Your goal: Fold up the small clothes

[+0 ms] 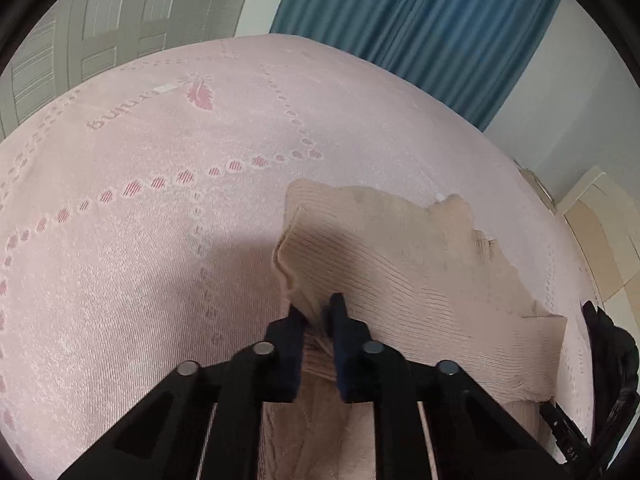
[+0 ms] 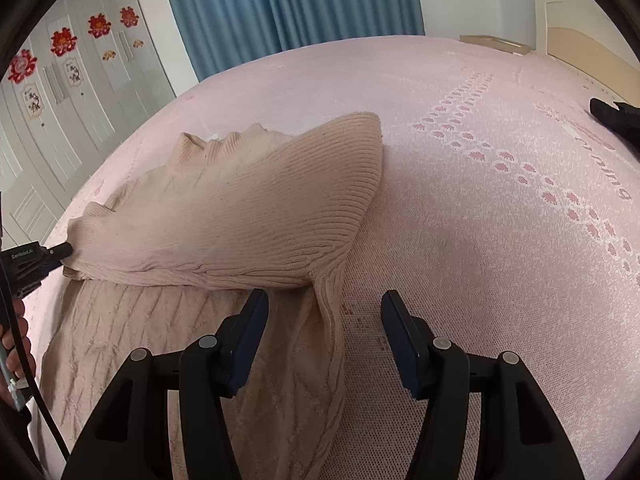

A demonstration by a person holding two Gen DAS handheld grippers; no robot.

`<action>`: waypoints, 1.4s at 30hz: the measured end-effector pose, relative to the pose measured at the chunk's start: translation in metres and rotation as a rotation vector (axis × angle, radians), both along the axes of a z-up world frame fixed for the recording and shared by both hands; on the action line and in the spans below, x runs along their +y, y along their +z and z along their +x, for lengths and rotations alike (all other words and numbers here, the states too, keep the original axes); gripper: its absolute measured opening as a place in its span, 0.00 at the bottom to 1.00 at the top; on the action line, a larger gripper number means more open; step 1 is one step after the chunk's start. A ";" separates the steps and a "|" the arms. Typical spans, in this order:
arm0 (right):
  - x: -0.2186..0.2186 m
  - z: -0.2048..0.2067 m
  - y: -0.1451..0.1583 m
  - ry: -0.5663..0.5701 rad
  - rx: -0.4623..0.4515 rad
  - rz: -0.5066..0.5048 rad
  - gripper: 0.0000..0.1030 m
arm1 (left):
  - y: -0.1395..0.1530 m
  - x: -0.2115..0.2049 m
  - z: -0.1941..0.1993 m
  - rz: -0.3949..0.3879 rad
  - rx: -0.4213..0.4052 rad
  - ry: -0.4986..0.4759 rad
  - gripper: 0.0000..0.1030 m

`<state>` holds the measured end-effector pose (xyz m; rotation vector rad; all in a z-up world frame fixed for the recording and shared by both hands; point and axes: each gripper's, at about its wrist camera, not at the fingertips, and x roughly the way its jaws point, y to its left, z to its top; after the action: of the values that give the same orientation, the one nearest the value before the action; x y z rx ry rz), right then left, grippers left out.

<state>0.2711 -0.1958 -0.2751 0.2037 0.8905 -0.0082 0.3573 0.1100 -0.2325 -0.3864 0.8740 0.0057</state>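
Pinching ribbed beige sweater (image 1: 400, 248), left gripper (image 1: 318, 316); cable-knit below.

Pink bedspread (image 2: 480, 240); blue curtain (image 2: 288, 4); white wardrobe (image 2: 80, 92).

Soft even daylight, no glare; shadow on bedspread (image 1: 224, 256) by fingers; heavy fisheye bending, dark vignette corners.
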 end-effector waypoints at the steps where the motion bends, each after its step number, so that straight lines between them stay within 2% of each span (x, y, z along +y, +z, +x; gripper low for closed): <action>1: -0.001 0.002 0.001 -0.005 0.000 0.003 0.56 | 0.002 -0.002 0.002 0.006 -0.009 -0.014 0.07; 5: -0.005 0.013 0.003 -0.034 -0.004 0.014 0.54 | 0.018 -0.016 0.007 0.067 -0.074 -0.063 0.07; 7: -0.011 0.016 0.006 -0.036 -0.025 0.048 0.33 | 0.026 -0.022 0.011 0.074 -0.104 -0.087 0.06; 9: -0.018 0.015 0.006 -0.054 -0.031 0.073 0.20 | 0.035 -0.027 0.012 0.090 -0.142 -0.106 0.06; 11: -0.022 0.012 0.002 -0.092 -0.022 0.070 0.18 | 0.037 -0.029 0.012 0.101 -0.157 -0.105 0.06; 16: -0.028 -0.002 0.005 -0.171 -0.026 -0.001 0.16 | 0.003 -0.015 0.008 0.072 -0.041 -0.084 0.07; 17: -0.029 -0.005 0.007 -0.176 -0.021 -0.033 0.17 | -0.002 -0.011 0.006 0.062 -0.027 -0.083 0.10; 20: -0.033 -0.013 0.018 -0.129 -0.051 -0.021 0.23 | -0.006 0.001 0.002 -0.001 -0.010 -0.089 0.14; 21: -0.032 -0.015 0.022 -0.122 -0.065 -0.026 0.34 | -0.004 0.005 0.001 -0.003 -0.014 -0.081 0.17; 22: -0.031 -0.017 0.028 -0.112 -0.087 -0.036 0.47 | -0.002 0.006 0.001 0.006 -0.019 -0.070 0.25; 23: -0.028 -0.017 0.034 -0.096 -0.108 -0.043 0.53 | 0.000 0.008 0.003 0.032 -0.023 -0.045 0.39; 24: -0.023 -0.014 0.039 -0.073 -0.125 -0.044 0.61 | 0.000 0.009 0.004 0.038 -0.027 -0.035 0.48; 25: -0.019 -0.010 0.041 -0.056 -0.131 -0.044 0.62 | 0.000 0.010 0.007 0.034 -0.032 -0.034 0.59; 27: -0.011 0.004 0.041 -0.034 -0.124 -0.037 0.62 | -0.003 0.010 0.012 0.023 -0.028 -0.035 0.59; 29: -0.005 0.022 0.033 -0.036 -0.089 -0.019 0.62 | -0.013 0.008 0.021 0.024 0.013 -0.037 0.58; 31: -0.005 0.045 0.017 -0.082 -0.006 -0.033 0.62 | -0.022 0.008 0.027 -0.003 0.040 -0.035 0.57; 32: -0.007 0.052 0.010 -0.098 0.025 -0.030 0.62 | -0.023 0.009 0.028 -0.015 0.033 -0.027 0.52; 33: -0.010 0.058 0.003 -0.111 0.051 -0.015 0.60 | -0.022 0.009 0.028 -0.026 0.013 -0.029 0.44; 34: -0.012 0.063 -0.003 -0.113 0.071 0.009 0.56 | -0.021 0.008 0.029 -0.044 0.000 -0.045 0.23; 35: -0.014 0.067 -0.004 -0.106 0.056 0.031 0.52 | -0.017 0.008 0.030 -0.055 -0.021 -0.048 0.16; 36: -0.014 0.068 -0.003 -0.081 0.036 0.048 0.24 | -0.014 0.009 0.029 -0.058 -0.047 -0.041 0.16; 37: -0.014 0.071 -0.001 -0.061 0.020 0.051 0.11 | -0.012 0.007 0.029 -0.053 -0.051 -0.040 0.16; 39: -0.021 0.074 0.000 -0.078 0.002 0.046 0.10 | -0.015 0.003 0.031 -0.023 -0.028 -0.048 0.17; 41: -0.023 0.073 -0.003 -0.090 0.032 0.062 0.14 | -0.017 0.003 0.029 0.001 -0.014 -0.042 0.36; 42: -0.022 0.068 -0.001 -0.090 0.036 0.045 0.21 | -0.017 0.005 0.025 0.012 -0.005 -0.036 0.44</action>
<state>0.3391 -0.2174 -0.2765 0.2862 0.9171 -0.0757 0.3823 0.1152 -0.2497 -0.3597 0.8755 -0.0231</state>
